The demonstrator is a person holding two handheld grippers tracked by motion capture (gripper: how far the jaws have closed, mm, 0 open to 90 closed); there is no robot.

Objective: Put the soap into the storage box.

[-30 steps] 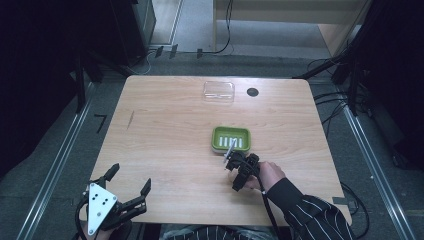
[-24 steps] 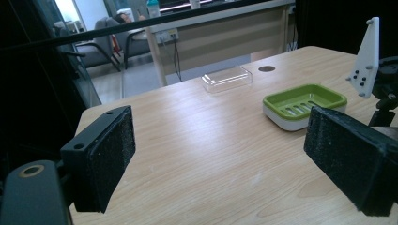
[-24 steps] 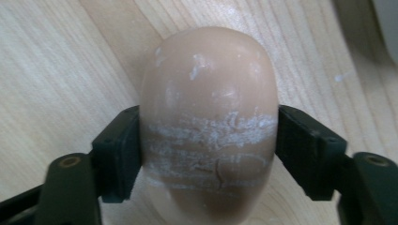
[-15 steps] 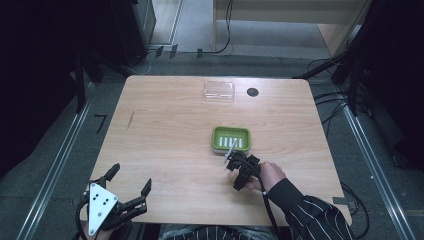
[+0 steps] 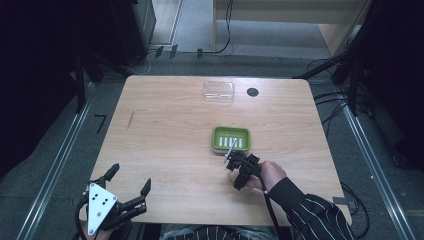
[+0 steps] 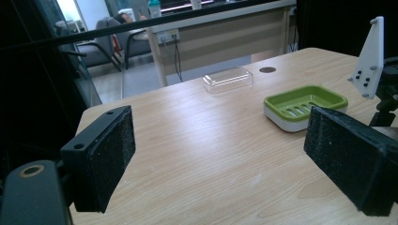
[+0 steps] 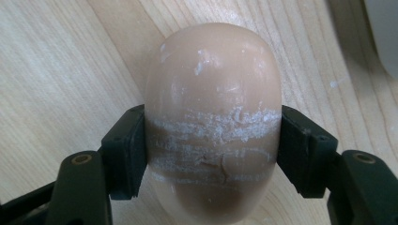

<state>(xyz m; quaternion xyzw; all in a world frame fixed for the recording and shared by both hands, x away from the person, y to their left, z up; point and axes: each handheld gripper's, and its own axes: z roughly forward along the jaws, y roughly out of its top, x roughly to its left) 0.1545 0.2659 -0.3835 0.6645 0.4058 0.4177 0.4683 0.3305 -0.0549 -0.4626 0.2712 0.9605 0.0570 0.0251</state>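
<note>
Presently the right gripper's fingers [image 7: 119, 154] are clamped across the waist of the smooth beige oval soap bar [image 7: 213, 122] lying on the wooden bench [image 7: 56, 70], judged rigid yet slippery; the left gripper's fingers [image 6: 101, 157] stand apart, empty.

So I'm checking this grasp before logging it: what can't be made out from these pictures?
- Underside of the tan oval soap bar: right gripper view, hidden by the bar itself on the wooden table.
- The bar in the high view: covered by the right gripper and hand.
- Green slotted soap dish: left gripper view, near corner behind a black padded finger.
</note>
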